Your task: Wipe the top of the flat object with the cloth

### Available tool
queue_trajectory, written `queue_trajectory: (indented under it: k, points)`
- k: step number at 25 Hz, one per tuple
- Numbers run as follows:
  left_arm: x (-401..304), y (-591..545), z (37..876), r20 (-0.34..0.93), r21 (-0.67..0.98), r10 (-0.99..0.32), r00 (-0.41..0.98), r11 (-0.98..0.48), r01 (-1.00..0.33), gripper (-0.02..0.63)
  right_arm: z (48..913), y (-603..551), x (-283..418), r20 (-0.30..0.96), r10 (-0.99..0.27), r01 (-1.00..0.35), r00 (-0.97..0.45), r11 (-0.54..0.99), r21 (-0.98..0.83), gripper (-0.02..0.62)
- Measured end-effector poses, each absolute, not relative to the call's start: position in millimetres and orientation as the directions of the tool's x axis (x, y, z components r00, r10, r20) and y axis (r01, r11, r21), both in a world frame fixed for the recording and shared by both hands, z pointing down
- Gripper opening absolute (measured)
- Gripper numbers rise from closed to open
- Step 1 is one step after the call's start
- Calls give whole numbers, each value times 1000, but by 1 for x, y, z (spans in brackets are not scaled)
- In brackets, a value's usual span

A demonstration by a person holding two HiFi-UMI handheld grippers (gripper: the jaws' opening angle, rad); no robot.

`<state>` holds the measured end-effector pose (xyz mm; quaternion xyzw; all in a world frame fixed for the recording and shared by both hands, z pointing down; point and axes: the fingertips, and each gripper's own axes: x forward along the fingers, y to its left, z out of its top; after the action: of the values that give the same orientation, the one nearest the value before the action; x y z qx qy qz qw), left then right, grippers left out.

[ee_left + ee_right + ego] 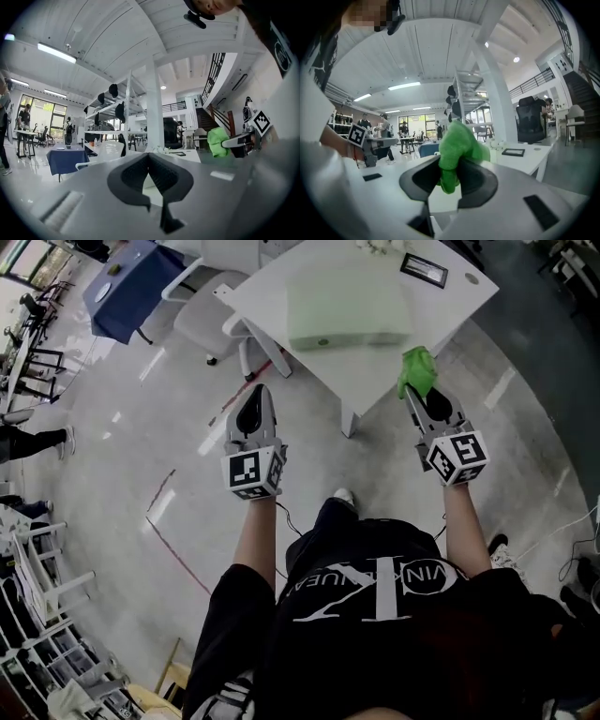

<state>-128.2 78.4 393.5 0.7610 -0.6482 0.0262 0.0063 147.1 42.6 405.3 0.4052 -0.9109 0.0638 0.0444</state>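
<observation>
Far to your left, a blue-draped table (127,277) stands on the floor (122,427). A white chair (202,320) sits between it and the bench (272,282). A red tape line (169,491) crosses the floor just left of your left hand-held gripper (257,395). That gripper hovers over the floor, short of the bench's near corner. Its jaws are pressed together with nothing between them.

The flat object (347,306), a pale green pad, lies on the bench close to the near edge. A small black-framed item (424,270) lies beyond it to the right.

Your right hand-held gripper (419,395) is at the bench's near right edge. Its jaws are clamped on the green cloth (417,369), which bunches out ahead of the tips. The cloth is near the pad's right front corner but apart from it. You cannot tell from these views whether it touches the bench edge.
</observation>
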Motion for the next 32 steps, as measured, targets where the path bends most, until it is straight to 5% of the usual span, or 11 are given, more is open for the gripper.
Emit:
queue_trajectory:
  k: [32]
  points:
    - [-149,-98,452,194,28,-970,147,-145,-989,12,430,-152,49,345,-461,-510,-817,858,-61,103]
